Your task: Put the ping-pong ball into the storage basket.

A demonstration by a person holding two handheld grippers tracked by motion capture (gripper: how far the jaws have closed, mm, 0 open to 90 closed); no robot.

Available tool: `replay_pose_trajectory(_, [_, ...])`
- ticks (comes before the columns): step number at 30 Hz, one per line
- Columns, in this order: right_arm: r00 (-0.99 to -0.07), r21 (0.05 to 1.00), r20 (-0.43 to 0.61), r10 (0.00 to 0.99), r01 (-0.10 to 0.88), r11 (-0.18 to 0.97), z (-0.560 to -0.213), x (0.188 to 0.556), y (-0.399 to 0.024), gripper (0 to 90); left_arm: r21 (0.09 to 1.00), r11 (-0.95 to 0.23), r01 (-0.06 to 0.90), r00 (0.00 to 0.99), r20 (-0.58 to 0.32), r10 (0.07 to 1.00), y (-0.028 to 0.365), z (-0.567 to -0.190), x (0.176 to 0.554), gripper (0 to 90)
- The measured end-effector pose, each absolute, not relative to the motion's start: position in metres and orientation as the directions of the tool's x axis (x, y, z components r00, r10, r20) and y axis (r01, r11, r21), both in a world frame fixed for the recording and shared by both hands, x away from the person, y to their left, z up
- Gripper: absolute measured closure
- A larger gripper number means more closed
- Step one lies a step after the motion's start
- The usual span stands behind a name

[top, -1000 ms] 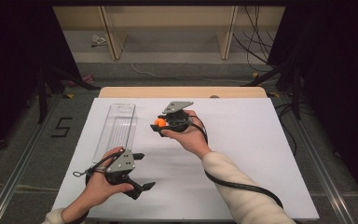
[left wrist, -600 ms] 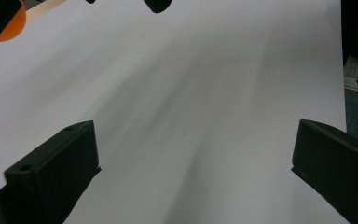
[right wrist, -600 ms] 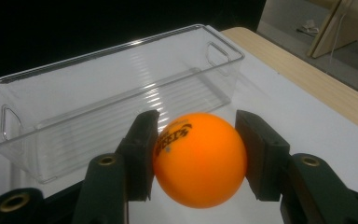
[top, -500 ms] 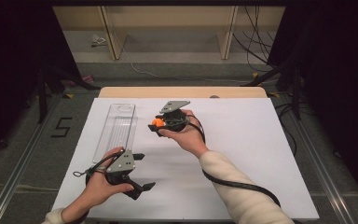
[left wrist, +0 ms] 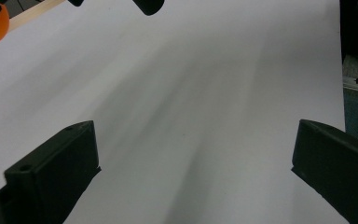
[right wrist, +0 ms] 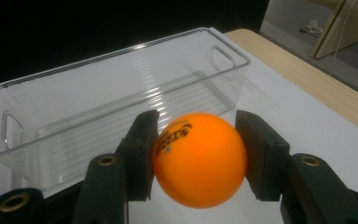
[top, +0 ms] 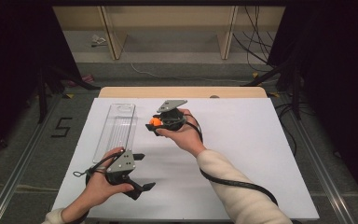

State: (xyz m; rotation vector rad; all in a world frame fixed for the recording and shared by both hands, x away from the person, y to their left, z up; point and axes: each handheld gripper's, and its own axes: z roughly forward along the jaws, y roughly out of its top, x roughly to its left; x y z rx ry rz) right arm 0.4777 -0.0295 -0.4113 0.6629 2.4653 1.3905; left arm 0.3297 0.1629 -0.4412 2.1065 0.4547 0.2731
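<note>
A white table [top: 242,154] stands on a grey floor, with dark curtains at both sides and a wooden frame behind it. At the near left, the left gripper [top: 139,171] rests low over the bare sheet, its jaws spread wide with nothing between them. Beyond it, along the table's left part, lies a long clear plastic bin [top: 116,128], empty so far as can be seen. Just to its right, the right gripper [top: 154,124] holds an orange ball [right wrist: 199,158] clamped between its pads, raised off the sheet and pointed at the bin's near wall. The step in hand looks like carrying the ball to the bin. The next move calls for lifting the ball over the rim, centring it above the ribbed floor, then parting the jaws.
</note>
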Motion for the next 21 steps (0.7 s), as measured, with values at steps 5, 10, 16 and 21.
replay_pose_trajectory(5, [-0.871,0.853,0.019,0.491,0.27,0.446,-0.41,0.479,-0.028,51.7,0.84,-0.498,0.214,0.906,0.02,0.423,0.163,-0.441,0.33,0.0])
replay_pose_trajectory(10, [-0.872,0.853,0.02,0.489,0.27,0.447,-0.409,0.479,-0.026,51.7,0.842,-0.496,0.214,0.907,0.018,0.421,0.163,-0.441,0.329,0.0])
replay_pose_trajectory(16, [-0.875,0.851,0.021,0.484,0.27,0.45,-0.408,0.48,-0.021,51.7,0.842,-0.496,0.214,0.907,0.016,0.42,0.162,-0.442,0.329,0.0])
replay_pose_trajectory(21, [-0.876,0.849,0.022,0.481,0.271,0.454,-0.408,0.481,-0.018,51.6,0.841,-0.496,0.214,0.907,0.017,0.42,0.162,-0.442,0.329,0.0])
